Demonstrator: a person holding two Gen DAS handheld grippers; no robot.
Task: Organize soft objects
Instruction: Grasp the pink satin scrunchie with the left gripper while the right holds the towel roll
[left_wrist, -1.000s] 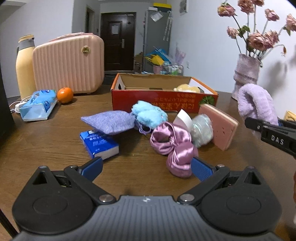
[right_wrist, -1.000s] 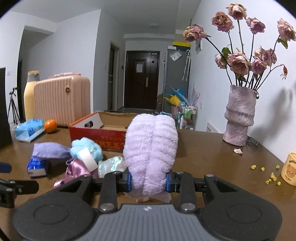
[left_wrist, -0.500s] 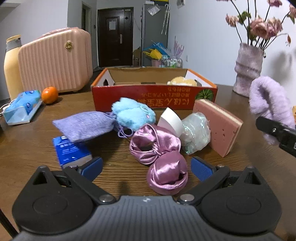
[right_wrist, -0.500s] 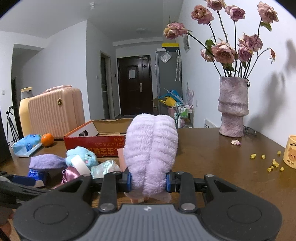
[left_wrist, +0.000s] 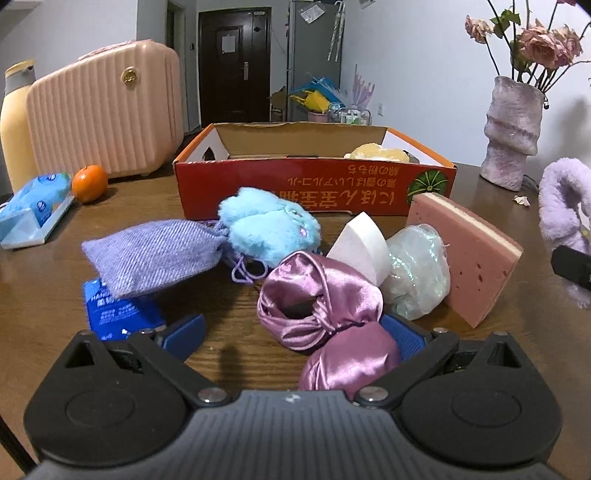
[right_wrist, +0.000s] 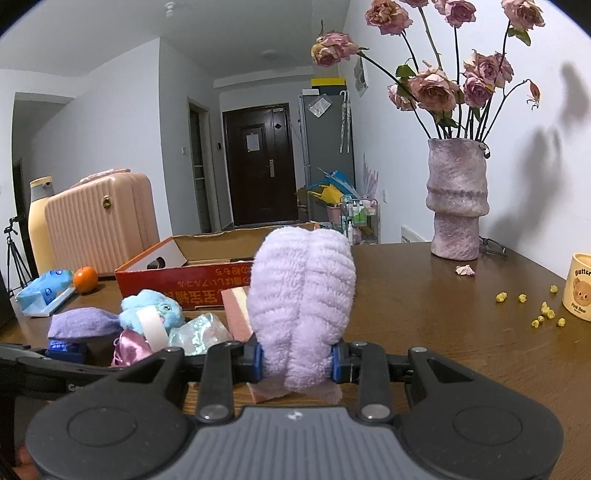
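The right tongs (right_wrist: 297, 362) were clamped on a fluffy lilac cloth (right_wrist: 301, 295), light and easily squashed, held above the tabletop (right_wrist: 443, 332) near the red box (right_wrist: 192, 275). The left tongs (left_wrist: 291, 334) were spread wide around a slippery satin scrunchie (left_wrist: 317, 306), judged best pinched across its bunched middle. "Butter" was legible on a mug (right_wrist: 580, 291).

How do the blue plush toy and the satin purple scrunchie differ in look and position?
The blue plush toy is fuzzy, matte and rounded; the satin purple scrunchie is glossy, smooth and twisted into loops. The plush sits near the red box; the scrunchie lies between the open left gripper's fingers. Both rest on the table.
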